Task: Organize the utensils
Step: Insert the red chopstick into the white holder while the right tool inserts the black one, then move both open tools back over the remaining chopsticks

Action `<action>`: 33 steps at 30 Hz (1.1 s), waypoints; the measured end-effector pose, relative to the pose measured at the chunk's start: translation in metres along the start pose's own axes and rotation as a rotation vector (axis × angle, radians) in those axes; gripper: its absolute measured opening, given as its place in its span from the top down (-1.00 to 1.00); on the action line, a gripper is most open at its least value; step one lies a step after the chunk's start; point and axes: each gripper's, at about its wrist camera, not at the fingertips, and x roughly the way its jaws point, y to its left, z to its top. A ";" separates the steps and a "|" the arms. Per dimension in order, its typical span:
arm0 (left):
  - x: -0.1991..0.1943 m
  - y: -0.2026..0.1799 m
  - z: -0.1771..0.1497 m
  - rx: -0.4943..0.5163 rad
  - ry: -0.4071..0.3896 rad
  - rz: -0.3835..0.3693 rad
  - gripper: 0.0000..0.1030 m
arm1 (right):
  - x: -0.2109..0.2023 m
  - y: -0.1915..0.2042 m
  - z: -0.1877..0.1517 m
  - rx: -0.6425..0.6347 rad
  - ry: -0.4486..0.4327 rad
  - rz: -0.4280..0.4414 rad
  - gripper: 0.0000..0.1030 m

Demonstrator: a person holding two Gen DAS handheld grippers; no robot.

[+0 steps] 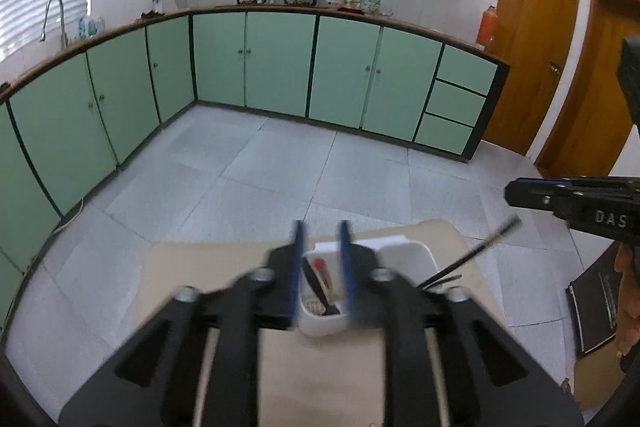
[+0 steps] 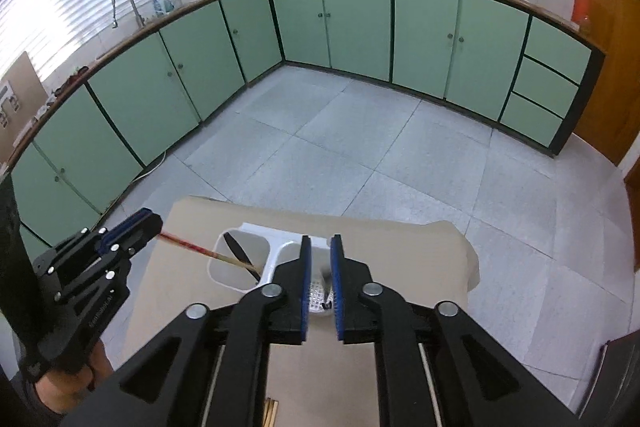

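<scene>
Left gripper [image 1: 322, 259] fingers [image 1: 298, 247] apart over white utensil holder [image 1: 404, 257]; black chopstick [image 1: 472, 257] juts right.

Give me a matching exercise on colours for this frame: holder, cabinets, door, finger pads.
Things:
1. holder
2. cabinets
3. door
4. finger pads

Colours:
A. green
B. blue
C. white
D. brown

Pairs: 1-C, 2-A, 3-D, 4-B

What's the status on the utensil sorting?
Left gripper open, right gripper barely open, both empty. Red-tipped chopstick leans in white plastic divided holder. Nothing in the way.
</scene>
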 end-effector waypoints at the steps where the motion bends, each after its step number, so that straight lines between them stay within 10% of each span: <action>1: -0.008 0.003 0.000 -0.001 -0.008 0.000 0.39 | -0.007 0.000 -0.003 0.000 -0.011 0.008 0.77; 6: -0.063 0.012 -0.026 0.026 -0.046 -0.006 0.09 | -0.061 -0.002 -0.046 0.019 -0.097 0.095 0.76; 12: -0.136 0.018 -0.148 0.054 -0.095 0.019 -0.04 | -0.098 0.005 -0.217 -0.029 -0.226 0.072 0.68; 21: -0.177 -0.007 -0.338 0.086 -0.071 0.015 -0.15 | -0.058 0.062 -0.444 -0.088 -0.120 0.065 0.68; 33: -0.181 -0.024 -0.383 0.074 -0.040 -0.022 -0.16 | -0.035 0.094 -0.461 -0.153 -0.077 0.095 0.69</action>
